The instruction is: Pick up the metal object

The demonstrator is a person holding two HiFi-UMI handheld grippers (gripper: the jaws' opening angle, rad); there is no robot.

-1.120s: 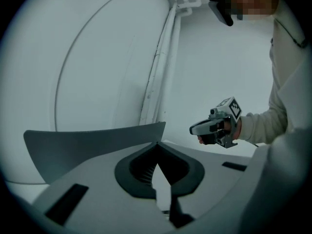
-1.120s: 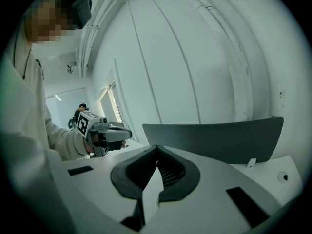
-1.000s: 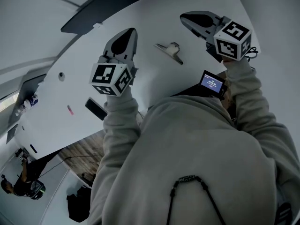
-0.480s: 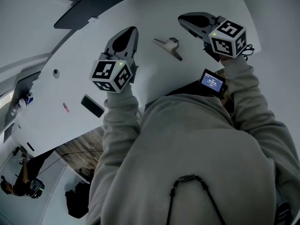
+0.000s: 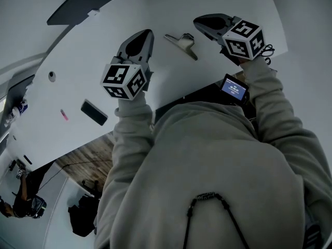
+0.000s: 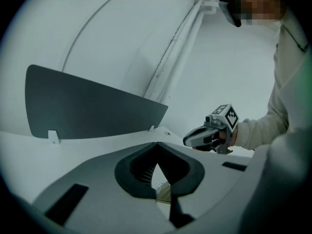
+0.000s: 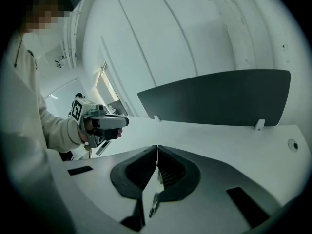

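A person in a pale grey hooded sweatshirt (image 5: 218,165) holds two grey grippers over a white table (image 5: 83,51). Both have sunk toward the tabletop since a second ago, and the right one's tip now sits closer to the task's thing. By the right wrist is a small black device with a lit blue screen (image 5: 234,88), its print too small to read. Each gripper carries a cube of black-and-white square markers. The left gripper (image 5: 147,33) has its jaws together at the tips, clamping nothing; the right gripper (image 5: 199,21) is likewise closed and empty. The small silver metal clip (image 5: 181,44) lies flat on the table between them, nearer the right, apart from both. Farther left lie a flat black rectangular slab (image 5: 94,112), a small pink item (image 5: 64,114) and a round grey hole (image 5: 51,76). A dark grey curved panel (image 5: 88,7) stands at the far edge.
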